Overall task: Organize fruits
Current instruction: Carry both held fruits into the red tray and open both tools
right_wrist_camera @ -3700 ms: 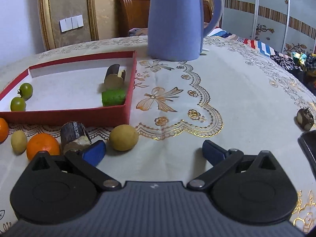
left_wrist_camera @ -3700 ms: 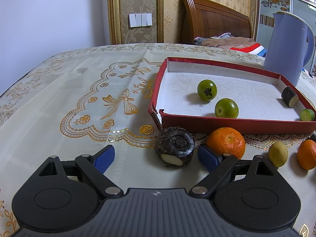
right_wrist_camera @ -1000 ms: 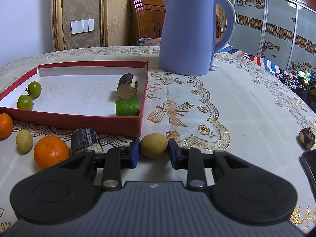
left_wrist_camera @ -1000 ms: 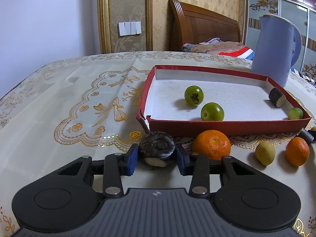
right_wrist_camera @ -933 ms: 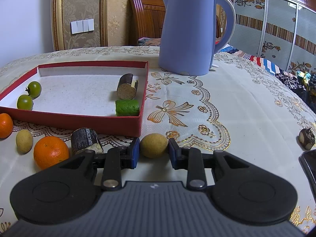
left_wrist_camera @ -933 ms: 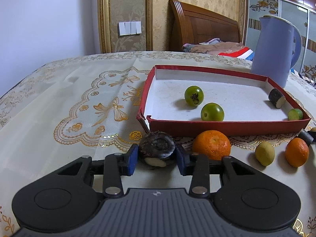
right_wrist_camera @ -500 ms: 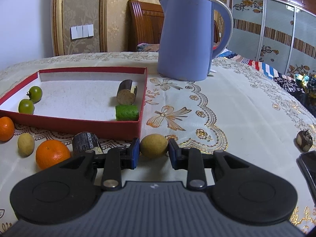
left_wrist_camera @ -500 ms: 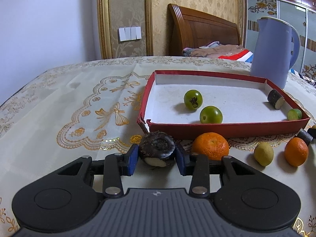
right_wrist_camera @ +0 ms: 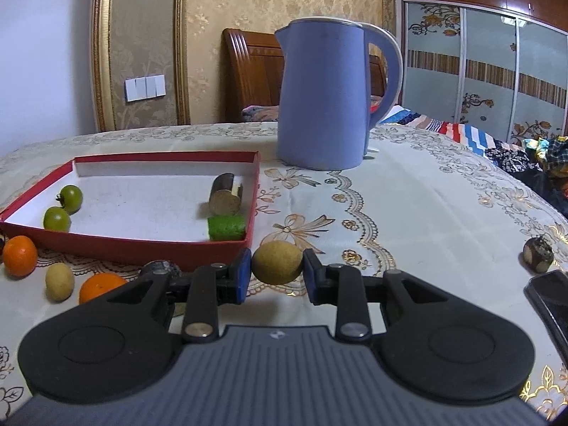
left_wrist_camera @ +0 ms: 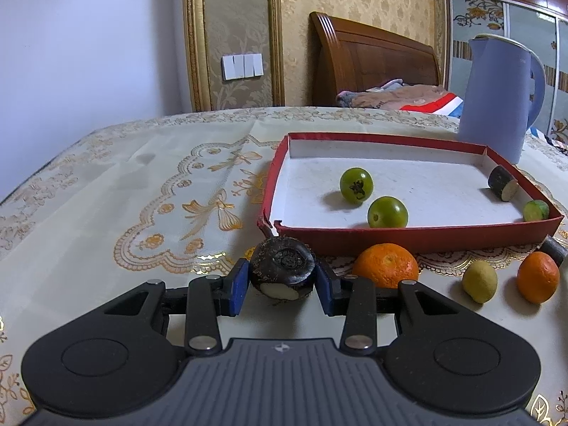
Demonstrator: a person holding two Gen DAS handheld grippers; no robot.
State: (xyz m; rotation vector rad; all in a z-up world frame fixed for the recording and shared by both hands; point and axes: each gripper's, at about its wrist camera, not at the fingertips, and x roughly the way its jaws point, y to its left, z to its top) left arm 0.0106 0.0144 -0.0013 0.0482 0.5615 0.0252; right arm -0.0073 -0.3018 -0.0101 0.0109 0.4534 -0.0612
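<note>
My left gripper (left_wrist_camera: 282, 278) is shut on a dark round water chestnut (left_wrist_camera: 282, 269), held just above the tablecloth in front of the red tray (left_wrist_camera: 419, 238). My right gripper (right_wrist_camera: 277, 264) is shut on a yellow-brown round fruit (right_wrist_camera: 277, 262), raised near the tray's right front corner (right_wrist_camera: 250, 220). The tray holds two green tomatoes (left_wrist_camera: 356, 185) (left_wrist_camera: 387, 212), a dark cane piece (left_wrist_camera: 502, 187) and a green cucumber piece (right_wrist_camera: 226, 227). Two oranges (left_wrist_camera: 386, 264) (left_wrist_camera: 538, 281) and a small yellow fruit (left_wrist_camera: 479, 280) lie in front of the tray.
A blue kettle (right_wrist_camera: 323, 96) stands behind the tray's right side. A second water chestnut (right_wrist_camera: 538, 252) and a dark phone (right_wrist_camera: 552, 305) lie at the far right. A dark cane piece (right_wrist_camera: 161, 268) lies by my right gripper's left finger. Bare tablecloth spreads left of the tray.
Both grippers closed on their fruits earlier and have now lifted them slightly off the cloth; the view has risen and the tray looks lower and flatter.
</note>
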